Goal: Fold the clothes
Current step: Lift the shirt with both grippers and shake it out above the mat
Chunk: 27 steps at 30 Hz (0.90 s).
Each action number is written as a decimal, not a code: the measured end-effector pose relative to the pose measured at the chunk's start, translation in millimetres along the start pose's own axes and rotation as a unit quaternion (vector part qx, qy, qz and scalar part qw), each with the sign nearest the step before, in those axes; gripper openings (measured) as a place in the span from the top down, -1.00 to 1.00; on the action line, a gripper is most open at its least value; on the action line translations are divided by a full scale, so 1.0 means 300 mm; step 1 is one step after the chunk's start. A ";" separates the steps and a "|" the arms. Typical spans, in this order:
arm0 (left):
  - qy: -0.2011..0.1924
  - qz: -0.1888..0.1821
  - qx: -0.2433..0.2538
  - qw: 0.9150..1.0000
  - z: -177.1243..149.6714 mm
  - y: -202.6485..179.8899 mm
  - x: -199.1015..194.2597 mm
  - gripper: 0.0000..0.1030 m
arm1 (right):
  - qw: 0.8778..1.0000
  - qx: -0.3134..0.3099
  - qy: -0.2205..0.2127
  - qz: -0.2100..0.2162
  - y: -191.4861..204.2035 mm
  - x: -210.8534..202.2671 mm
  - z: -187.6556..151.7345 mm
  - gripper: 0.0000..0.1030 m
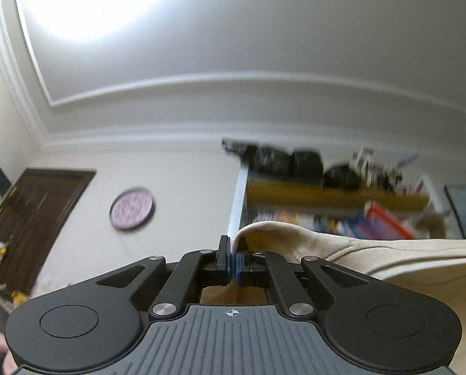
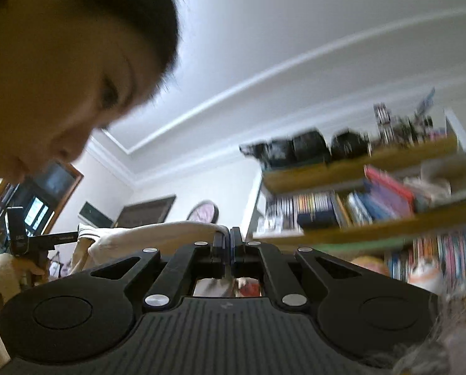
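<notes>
Both cameras point up toward the ceiling and walls. My left gripper point(image 1: 232, 257) is shut on an edge of a beige garment point(image 1: 373, 250), which stretches away to the right of its jaws. My right gripper point(image 2: 228, 243) is shut on the same beige cloth point(image 2: 145, 234), which runs off to the left toward the other gripper point(image 2: 23, 240), seen at the far left. The garment hangs taut between the two grippers, held up in the air. Most of the cloth is hidden below the gripper bodies.
A wooden bookshelf point(image 2: 373, 228) with books and dark bags stands ahead, also in the left wrist view point(image 1: 333, 200). A round pink wall clock point(image 1: 132, 208) and a dark door point(image 1: 29, 218) are on the wall. The person's head point(image 2: 61, 62) is close at upper left.
</notes>
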State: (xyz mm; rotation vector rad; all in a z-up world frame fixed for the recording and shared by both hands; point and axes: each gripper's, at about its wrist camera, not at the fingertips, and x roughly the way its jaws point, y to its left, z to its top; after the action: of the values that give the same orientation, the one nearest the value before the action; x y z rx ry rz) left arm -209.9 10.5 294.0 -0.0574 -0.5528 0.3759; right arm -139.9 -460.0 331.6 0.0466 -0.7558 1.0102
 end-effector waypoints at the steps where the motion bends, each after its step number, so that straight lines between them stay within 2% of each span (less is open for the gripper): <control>1: 0.022 -0.001 0.000 1.000 -0.039 0.002 0.028 0.93 | 1.000 -0.003 -0.008 -0.003 0.002 -0.003 0.011 0.95; 3: 0.065 -0.004 0.000 0.998 -0.116 0.006 0.084 0.93 | 1.000 -0.001 -0.025 -0.012 -0.003 -0.006 0.029 0.95; 6: 0.130 -0.009 0.000 0.991 -0.232 0.011 0.167 0.93 | 0.999 0.010 -0.024 -0.028 -0.037 0.010 0.020 0.95; 9: 0.194 -0.013 -0.001 0.981 -0.348 0.017 0.251 0.93 | 0.997 0.038 0.033 -0.056 -0.085 0.045 -0.075 0.95; 11: 0.237 -0.016 -0.001 0.971 -0.426 0.021 0.307 0.93 | 0.989 0.071 0.107 -0.072 -0.118 0.082 -0.199 0.95; 12: 0.258 -0.018 -0.001 0.966 -0.464 0.023 0.335 0.93 | 0.980 0.087 0.155 -0.085 -0.133 0.100 -0.287 0.95; 14: 0.301 -0.020 -0.001 0.953 -0.547 0.028 0.389 0.93 | 0.955 0.119 0.247 -0.113 -0.156 0.125 -0.478 0.95; 17: 0.401 -0.024 0.018 0.916 -0.846 0.058 0.448 0.93 | 0.902 0.169 0.367 -0.155 -0.180 0.121 -0.810 0.95; 18: 0.420 -0.028 0.023 0.907 -0.914 0.059 0.479 0.93 | 0.884 0.182 0.397 -0.167 -0.184 0.111 -0.913 0.95; 20: 0.457 -0.037 0.035 0.888 -1.050 0.061 0.539 0.93 | 0.854 0.191 0.444 -0.191 -0.195 0.112 -1.095 0.95; 23: 0.511 -0.049 0.051 0.856 -1.253 0.064 0.631 0.93 | 0.816 0.200 0.498 -0.212 -0.243 0.139 -1.335 0.95; 25: 0.539 -0.060 0.060 0.838 -1.351 0.047 0.705 0.93 | 0.797 0.206 0.521 -0.224 -0.275 0.165 -1.466 0.95; 27: 0.563 -0.072 0.066 0.821 -1.442 0.033 0.723 0.93 | 0.780 0.206 0.541 -0.237 -0.320 0.209 -1.570 0.95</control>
State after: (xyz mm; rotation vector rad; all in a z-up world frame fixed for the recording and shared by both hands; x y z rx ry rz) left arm 183.1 118.7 33.2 -0.0912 0.6502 0.1748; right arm 212.9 -292.6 44.3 0.0240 0.5408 0.5358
